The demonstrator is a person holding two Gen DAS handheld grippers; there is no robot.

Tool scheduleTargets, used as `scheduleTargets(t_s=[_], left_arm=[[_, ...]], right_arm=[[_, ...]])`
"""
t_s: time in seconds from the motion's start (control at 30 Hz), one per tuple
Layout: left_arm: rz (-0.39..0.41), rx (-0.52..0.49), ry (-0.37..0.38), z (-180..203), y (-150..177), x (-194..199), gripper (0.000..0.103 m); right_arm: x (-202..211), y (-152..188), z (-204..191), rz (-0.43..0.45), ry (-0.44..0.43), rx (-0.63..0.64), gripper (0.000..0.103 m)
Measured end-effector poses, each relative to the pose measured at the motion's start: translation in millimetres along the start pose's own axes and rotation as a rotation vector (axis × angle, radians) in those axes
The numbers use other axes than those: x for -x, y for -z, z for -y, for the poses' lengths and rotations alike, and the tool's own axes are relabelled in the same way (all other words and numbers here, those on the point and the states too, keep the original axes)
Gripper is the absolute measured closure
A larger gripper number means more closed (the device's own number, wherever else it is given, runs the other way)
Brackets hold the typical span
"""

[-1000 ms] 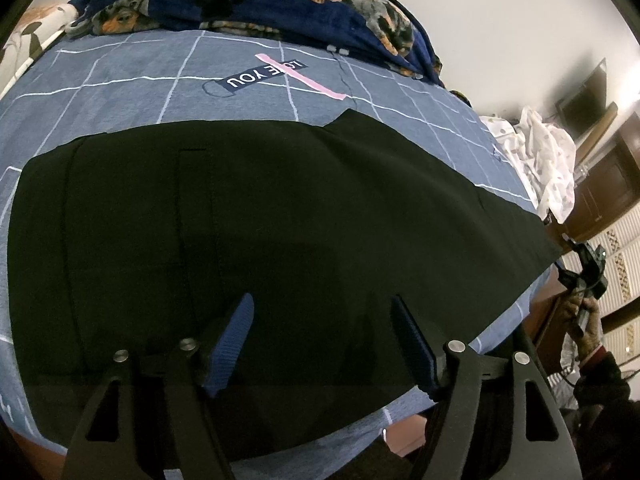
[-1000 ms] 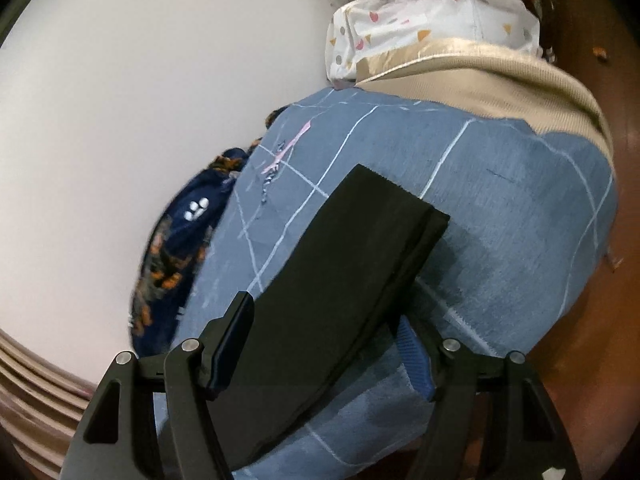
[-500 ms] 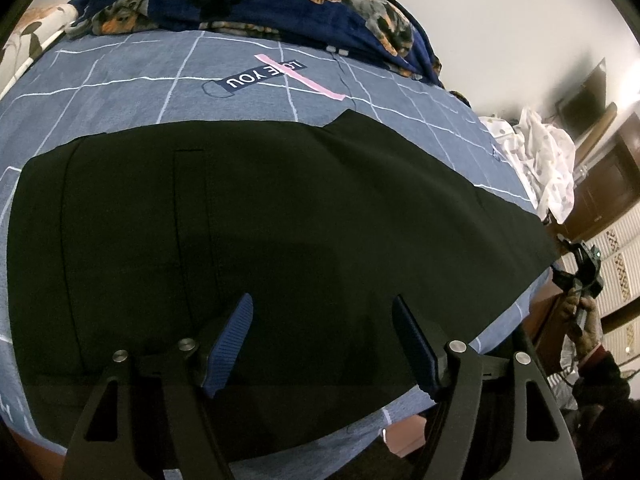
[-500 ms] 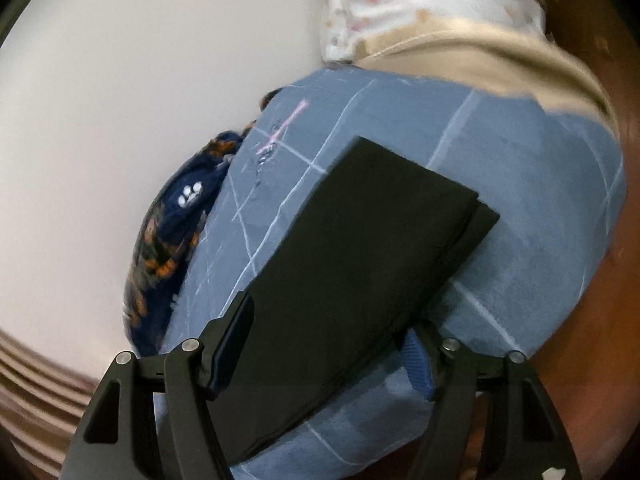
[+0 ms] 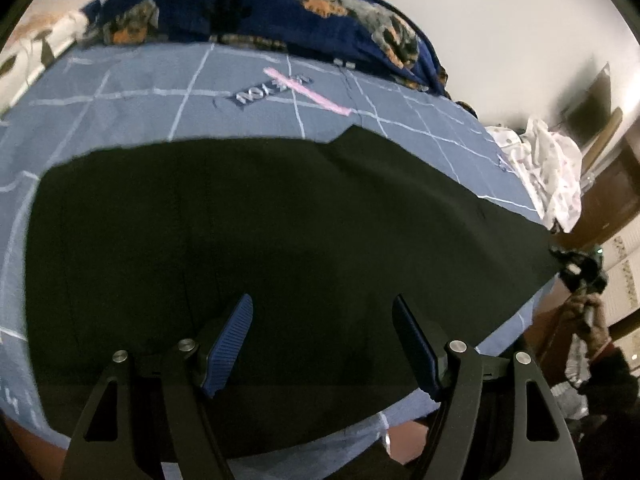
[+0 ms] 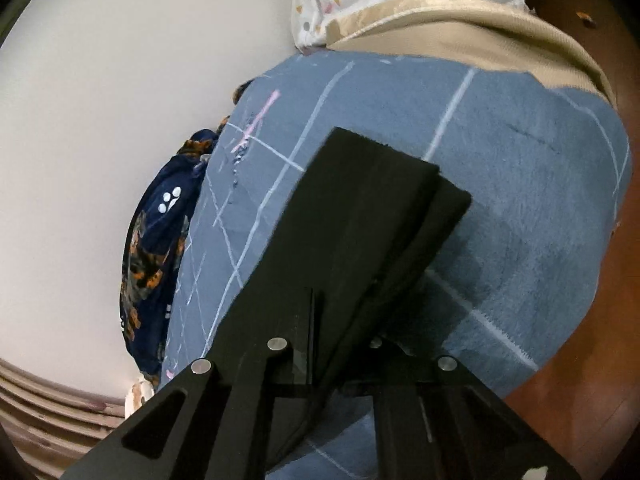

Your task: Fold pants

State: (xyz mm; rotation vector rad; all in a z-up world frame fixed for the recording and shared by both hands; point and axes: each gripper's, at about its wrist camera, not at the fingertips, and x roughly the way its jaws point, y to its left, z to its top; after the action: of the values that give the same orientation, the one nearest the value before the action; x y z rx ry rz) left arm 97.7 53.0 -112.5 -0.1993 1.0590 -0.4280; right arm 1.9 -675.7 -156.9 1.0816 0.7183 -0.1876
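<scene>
The black pants (image 5: 280, 248) lie flat on the blue checked bed sheet (image 5: 132, 100), their long axis running from the waist end under the left tongs (image 5: 322, 316) out to the leg ends at the right side of the bed. The right tongs (image 6: 320, 320) have just been closing and now pinch the leg-end cloth, which bunches into a ridge between the jaws, while the left tongs hang wide open just above the waist part, holding nothing. Any fold along the length would likely start from the right hand, which alone has a grip.
</scene>
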Motion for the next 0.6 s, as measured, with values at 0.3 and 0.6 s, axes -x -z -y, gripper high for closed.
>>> scheduleTargets(t_s=[0.3, 0.6], left_arm=[[0.042, -0.039, -0.047, 8, -6, 8, 0.03], [0.029, 0.006, -0.034, 0, -7, 8, 0.03]], right_arm=[[4, 27, -93, -0.026, -0.089, 0.189, 0.093], [-54, 137, -192, -0.251, -0.169, 0.417, 0.093]])
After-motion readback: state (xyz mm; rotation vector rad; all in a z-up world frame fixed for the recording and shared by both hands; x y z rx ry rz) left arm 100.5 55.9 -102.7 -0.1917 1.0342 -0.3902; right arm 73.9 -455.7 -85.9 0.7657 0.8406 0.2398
